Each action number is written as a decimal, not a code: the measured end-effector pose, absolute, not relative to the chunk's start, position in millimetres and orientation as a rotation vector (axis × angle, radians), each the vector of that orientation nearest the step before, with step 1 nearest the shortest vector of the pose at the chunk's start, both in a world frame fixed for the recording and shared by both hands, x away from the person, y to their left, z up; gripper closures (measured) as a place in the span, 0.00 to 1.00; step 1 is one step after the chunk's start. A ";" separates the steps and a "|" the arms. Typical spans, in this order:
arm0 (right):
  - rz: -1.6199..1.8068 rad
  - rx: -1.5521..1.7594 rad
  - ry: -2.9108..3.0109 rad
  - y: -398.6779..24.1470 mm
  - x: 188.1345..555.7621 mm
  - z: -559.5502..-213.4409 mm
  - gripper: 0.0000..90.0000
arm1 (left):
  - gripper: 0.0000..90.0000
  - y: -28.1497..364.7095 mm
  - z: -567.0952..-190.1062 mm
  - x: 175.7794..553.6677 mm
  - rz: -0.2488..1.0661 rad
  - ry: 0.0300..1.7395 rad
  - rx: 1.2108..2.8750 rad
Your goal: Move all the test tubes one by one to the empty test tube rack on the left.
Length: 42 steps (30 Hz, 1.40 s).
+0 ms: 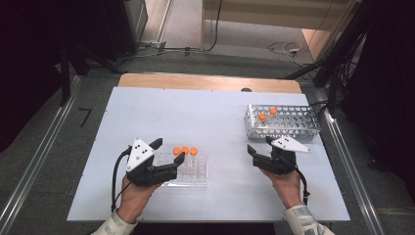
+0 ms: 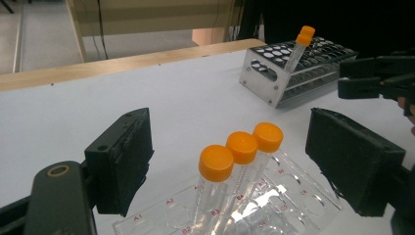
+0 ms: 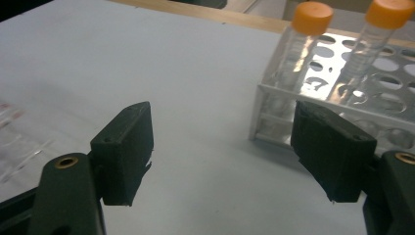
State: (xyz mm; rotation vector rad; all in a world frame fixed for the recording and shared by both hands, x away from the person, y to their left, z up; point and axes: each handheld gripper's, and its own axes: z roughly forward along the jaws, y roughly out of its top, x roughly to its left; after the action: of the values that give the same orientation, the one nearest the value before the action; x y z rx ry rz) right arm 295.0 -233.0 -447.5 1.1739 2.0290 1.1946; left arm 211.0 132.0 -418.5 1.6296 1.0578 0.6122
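Three clear tubes with orange caps (image 1: pixel 185 151) stand in a row in a clear plastic rack (image 1: pixel 195 176) at the front left of the white table. My left gripper (image 1: pixel 169 150) is open beside them. In the left gripper view, its pads stand wide on either side of the tube caps (image 2: pixel 242 147) and touch none. At the back right, a perforated metal rack (image 1: pixel 288 122) holds two more orange-capped tubes (image 1: pixel 266 114). In front of this rack my right gripper (image 1: pixel 259 144) is open and holds nothing. The right gripper view has that rack (image 3: pixel 274 112) and its tubes (image 3: pixel 311 14) just beyond the jaws.
The white board (image 1: pixel 195 112) lies on a wooden table, and its wooden edge (image 1: pixel 205 81) shows at the back. Metal rails run along both sides. Cables lie on the floor behind. The clear rack (image 2: pixel 293 196) has several unfilled labelled wells.
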 end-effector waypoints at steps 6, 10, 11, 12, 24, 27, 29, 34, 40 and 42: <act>1.186 1.225 1.966 -235.0 321.8 -446.9 0.29 | 0.19 131.6 -418.9 211.2 0.615 1.056 1.634; 1.185 1.235 1.944 -232.6 334.9 -448.5 0.33 | 0.19 132.7 -418.3 210.6 0.620 1.057 1.628; 1.181 1.242 1.943 -232.0 337.6 -449.2 0.34 | 0.19 133.0 -418.2 210.7 0.621 1.056 1.627; 1.176 1.244 1.943 -231.2 340.3 -450.1 0.35 | 0.19 133.1 -418.2 210.7 0.619 1.057 1.625; 1.174 1.295 1.884 -228.0 365.5 -458.8 0.57 | 0.19 133.8 -418.1 211.2 0.626 1.059 1.622; 1.176 1.299 1.873 -228.3 368.3 -460.7 0.61 | 0.19 134.1 -418.1 211.3 0.625 1.060 1.620; 1.178 1.306 1.871 -229.0 369.3 -461.5 0.63 | 0.19 134.1 -418.2 211.4 0.623 1.060 1.622; 1.186 1.300 1.864 -229.1 370.0 -462.1 0.67 | 0.19 133.5 -418.5 211.3 0.624 1.059 1.624; 1.189 1.299 1.866 -228.9 371.2 -463.5 0.75 | 0.19 133.6 -419.2 211.6 0.623 1.060 1.626; 1.191 1.298 1.864 -228.7 371.2 -463.6 0.78 | 0.19 133.5 -419.3 211.6 0.624 1.060 1.627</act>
State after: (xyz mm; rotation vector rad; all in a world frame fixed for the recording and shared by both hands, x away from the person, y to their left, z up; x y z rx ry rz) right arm 371.2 -228.7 -463.6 1.2977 1.8644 1.1908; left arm 211.6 133.5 -419.3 1.6274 1.0598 0.6240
